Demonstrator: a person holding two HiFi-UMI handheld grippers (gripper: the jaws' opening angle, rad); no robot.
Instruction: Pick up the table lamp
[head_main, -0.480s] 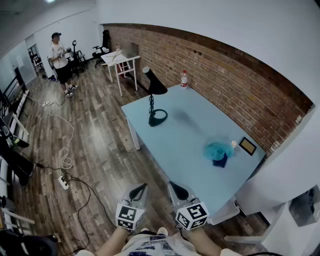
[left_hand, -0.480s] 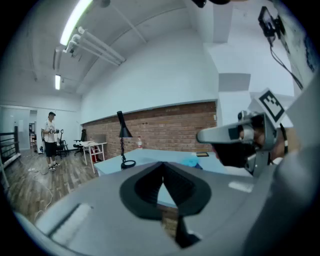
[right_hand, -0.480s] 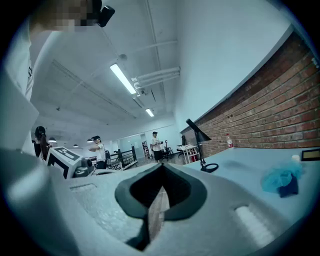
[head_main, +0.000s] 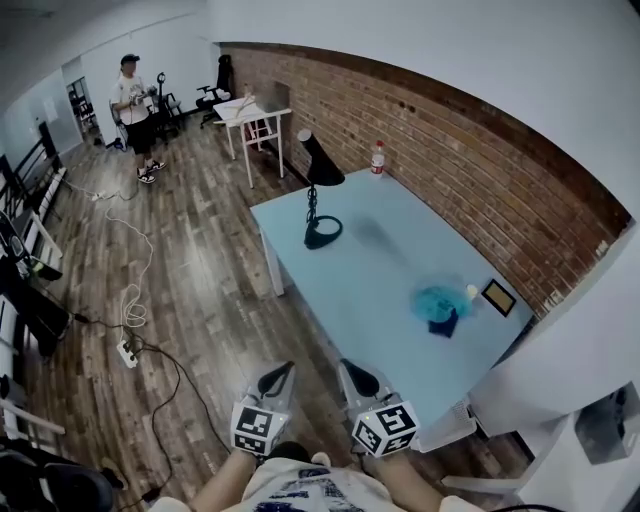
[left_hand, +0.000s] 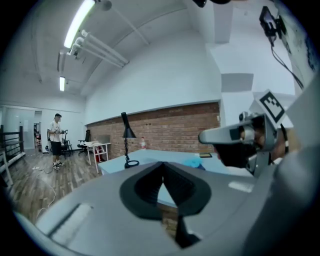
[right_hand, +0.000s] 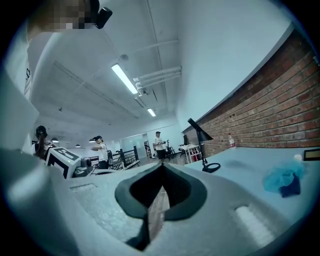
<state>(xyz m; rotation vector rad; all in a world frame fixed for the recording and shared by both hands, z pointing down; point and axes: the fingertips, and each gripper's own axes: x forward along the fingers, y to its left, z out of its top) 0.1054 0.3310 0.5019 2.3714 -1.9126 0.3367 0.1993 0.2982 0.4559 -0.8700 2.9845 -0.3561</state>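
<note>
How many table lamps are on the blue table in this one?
1. The black table lamp stands upright at the far end of the blue table, apart from the plastic bottle by the brick wall. No other lamp appears hidden.

Black table lamp (head_main: 323, 165) stands upright on a light blue table (head_main: 370, 285).
A bottle (head_main: 377, 157) is behind it, by the brick wall (head_main: 470, 150); the left gripper (head_main: 283, 370) and the right gripper (head_main: 348, 368) are side by side, well apart from the lamp.
</note>
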